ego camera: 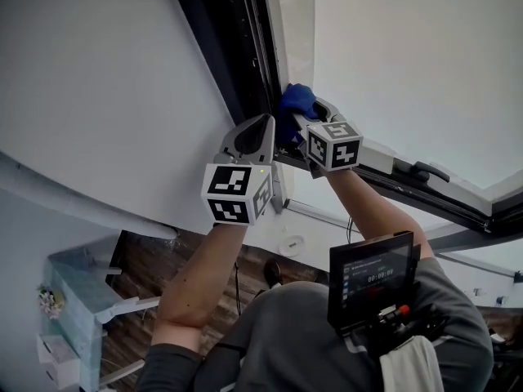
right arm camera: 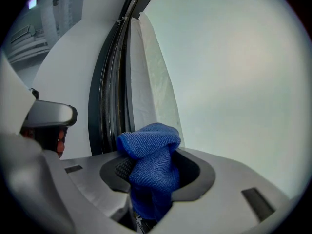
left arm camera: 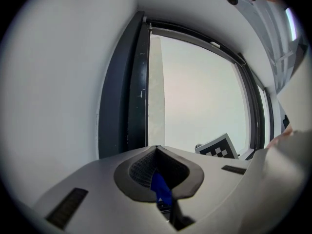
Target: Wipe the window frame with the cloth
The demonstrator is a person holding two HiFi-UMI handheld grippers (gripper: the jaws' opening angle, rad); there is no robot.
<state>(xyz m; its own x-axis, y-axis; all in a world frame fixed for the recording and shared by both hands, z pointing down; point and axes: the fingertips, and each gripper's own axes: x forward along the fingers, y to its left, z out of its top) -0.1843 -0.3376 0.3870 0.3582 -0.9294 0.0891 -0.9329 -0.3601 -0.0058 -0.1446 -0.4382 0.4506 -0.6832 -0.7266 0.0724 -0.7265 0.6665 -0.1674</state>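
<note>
Between the jaws of the right gripper (ego camera: 306, 117) sits the blue cloth (right arm camera: 150, 152), bunched into a thick fold that bulges out past the pads. The jaws are closed tight on it. The cloth is held up at the dark window frame (right arm camera: 109, 96), by the edge where the frame meets the pale pane (right arm camera: 234, 72). Whether the cloth actually touches the frame cannot be told. Just beside it, the left gripper (left arm camera: 156, 149) points at the same dark upright, its jaws brought together. A thin blue sliver shows in the slit between them, too small to identify. Both arms reach up from below, each gripper's marker cube (ego camera: 237, 193) facing the head camera. White wall (ego camera: 98, 72) runs along the frame's other side, and a small screen (ego camera: 372, 280) sits at the person's chest.
</note>
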